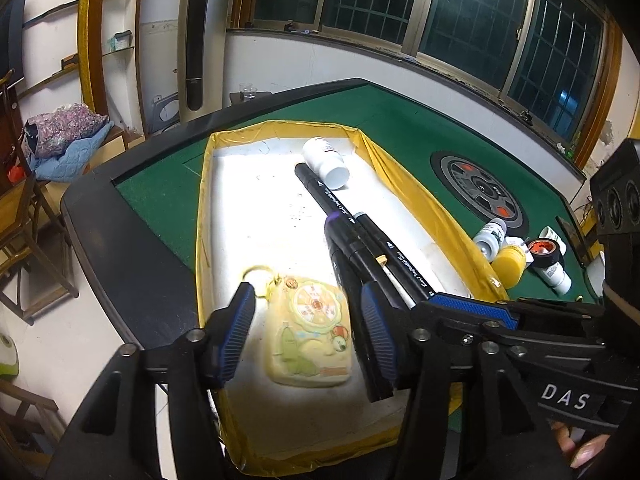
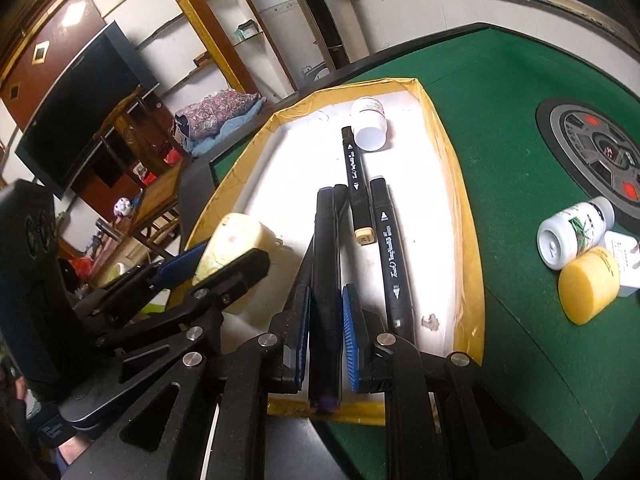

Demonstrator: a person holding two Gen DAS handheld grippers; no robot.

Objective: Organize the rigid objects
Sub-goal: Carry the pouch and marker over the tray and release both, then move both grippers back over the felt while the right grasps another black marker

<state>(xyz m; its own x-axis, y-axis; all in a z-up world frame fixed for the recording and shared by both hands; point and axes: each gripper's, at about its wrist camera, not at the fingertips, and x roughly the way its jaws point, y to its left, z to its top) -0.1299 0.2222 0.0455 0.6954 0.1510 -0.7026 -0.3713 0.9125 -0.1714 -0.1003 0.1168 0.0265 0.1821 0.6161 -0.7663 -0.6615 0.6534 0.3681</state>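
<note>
Two grippers worked over a shallow yellow-rimmed tray [image 1: 204, 208] with a white floor, which sat on a green felt table [image 1: 404, 128]. The right gripper [image 2: 326, 330] had its blue-padded fingers [image 2: 351, 338] pressed against the sides of a black marker with a purple end [image 2: 326, 264], pinching it so that the barrel ran forward along the fingers above the tray's near end. The left gripper [image 1: 308, 338] hung with its fingers [image 1: 236, 334] spread wide, one on either side of a pale yellow keychain pouch [image 1: 310, 330] lying flat on the tray floor, its gold ring [image 1: 260, 276] toward the far side; whether the pads touched the pouch could not be told. Further into the tray lay a black marker with a beige end [image 2: 355, 184] and, just beside it, a second black marker with white lettering [image 2: 390, 256], both roughly lengthwise. A white bottle [image 1: 326, 160] lay on its side at the far end of the tray, close to the tip of the beige-ended marker. Outside the tray, on the felt to the right, a yellow jar [image 2: 588, 286] rested on its side touching a white bottle with a green label [image 2: 572, 234], with a roll of black tape [image 1: 544, 252] near them. A round grey panel with orange marks [image 1: 482, 190] was set into the table's middle.
</note>
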